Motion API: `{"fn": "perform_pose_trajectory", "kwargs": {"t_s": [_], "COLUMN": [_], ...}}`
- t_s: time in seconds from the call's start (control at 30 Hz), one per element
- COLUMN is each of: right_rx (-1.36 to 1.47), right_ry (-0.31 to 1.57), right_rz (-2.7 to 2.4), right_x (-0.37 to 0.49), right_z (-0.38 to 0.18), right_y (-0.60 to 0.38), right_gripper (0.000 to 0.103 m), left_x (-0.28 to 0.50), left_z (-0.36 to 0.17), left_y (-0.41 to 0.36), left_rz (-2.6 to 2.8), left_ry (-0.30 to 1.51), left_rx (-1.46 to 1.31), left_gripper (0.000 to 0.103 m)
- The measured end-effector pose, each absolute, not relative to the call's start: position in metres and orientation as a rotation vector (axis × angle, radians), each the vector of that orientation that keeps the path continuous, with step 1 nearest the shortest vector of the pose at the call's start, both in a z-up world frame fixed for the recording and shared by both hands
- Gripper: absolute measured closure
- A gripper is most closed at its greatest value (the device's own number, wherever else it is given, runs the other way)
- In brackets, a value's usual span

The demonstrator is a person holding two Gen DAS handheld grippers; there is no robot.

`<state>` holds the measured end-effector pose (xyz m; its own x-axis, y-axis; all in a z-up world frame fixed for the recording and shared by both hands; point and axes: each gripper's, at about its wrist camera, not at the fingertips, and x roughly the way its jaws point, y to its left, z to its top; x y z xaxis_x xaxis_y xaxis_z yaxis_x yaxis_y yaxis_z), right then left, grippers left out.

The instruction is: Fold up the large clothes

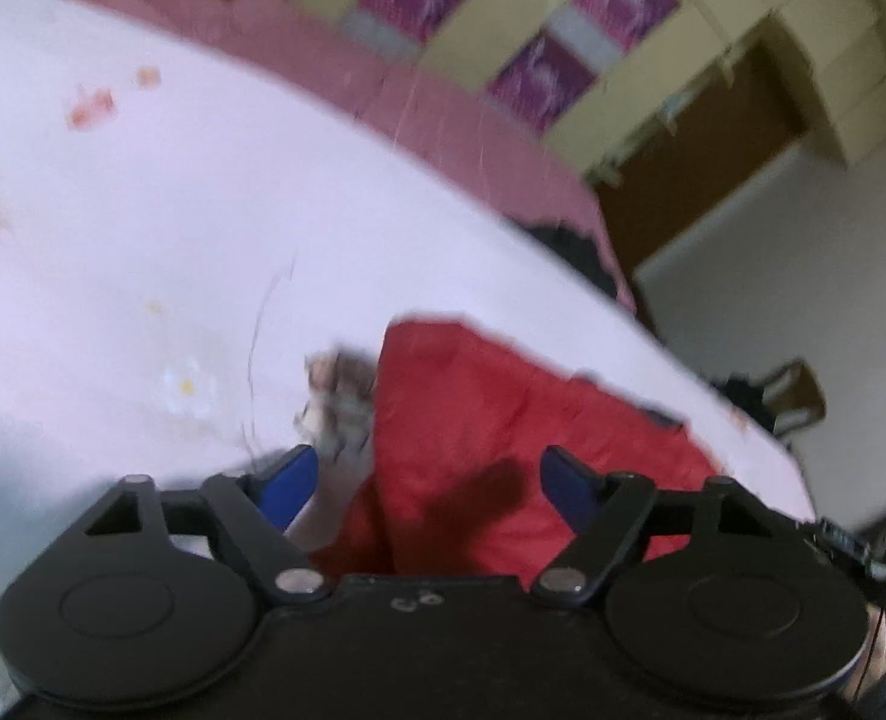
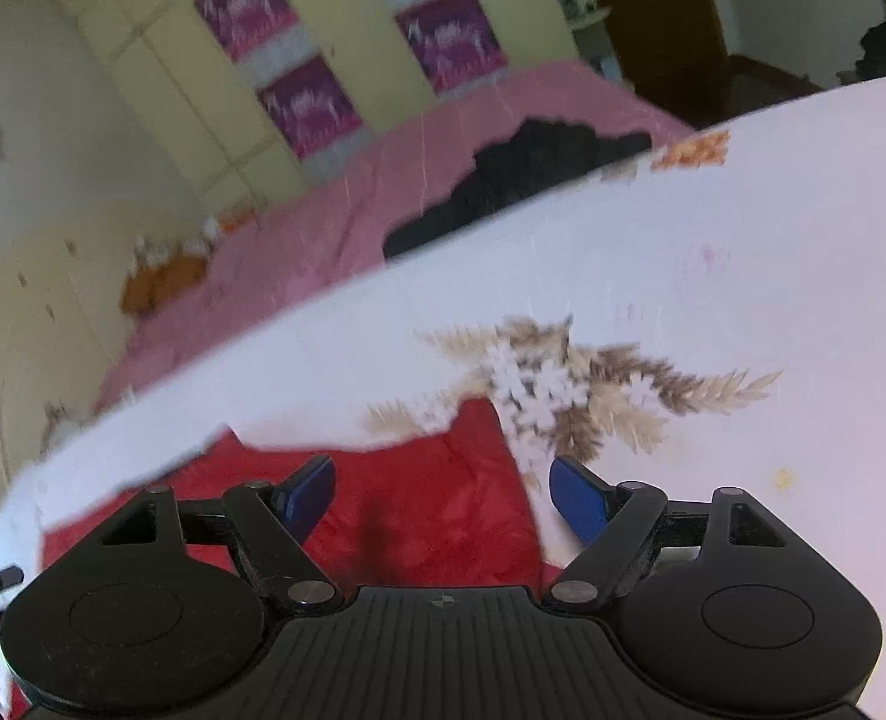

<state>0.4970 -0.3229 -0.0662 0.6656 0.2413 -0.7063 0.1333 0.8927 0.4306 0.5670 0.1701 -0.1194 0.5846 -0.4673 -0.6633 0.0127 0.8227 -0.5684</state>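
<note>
A red garment [image 1: 503, 408] lies on a white floral-print sheet [image 1: 173, 210]. In the left wrist view my left gripper [image 1: 428, 483] is open, its blue fingers apart just above the garment's left edge, holding nothing. In the right wrist view the same red garment [image 2: 419, 498] lies under and ahead of my right gripper [image 2: 443, 495], which is open and empty over the garment's right edge. The white sheet [image 2: 713, 270] stretches to the right. Both views are blurred.
A pink bedspread [image 1: 383, 102] [image 2: 335, 228] lies beyond the white sheet. A dark garment [image 2: 515, 180] rests on it. A cream wardrobe with purple panels [image 2: 299, 48] and a brown door [image 1: 713, 168] stand behind. A chair [image 1: 794, 393] stands at the right.
</note>
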Motion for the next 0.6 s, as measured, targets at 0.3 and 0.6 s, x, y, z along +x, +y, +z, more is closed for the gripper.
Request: {"fn": "perform_pose_trajectory", "kwargs": {"t_s": [0.3, 0.6], "right_rx": [0.268, 0.132], "right_ry": [0.727, 0.751], "right_rz": [0.112, 0.087], "right_x": [0.498, 0.521], "right_z": [-0.055, -0.067], "right_y": [-0.295, -0.266], "right_gripper": [0.098, 0.098], "left_x": [0.539, 0.553], "left_z": [-0.086, -0.1], "left_y": [0.151, 0.151], "left_rz": [-0.308, -0.203], "left_ry": [0.717, 0.806], "left_rx": [-0.315, -0.275], "left_gripper": [0.095, 0.095]}}
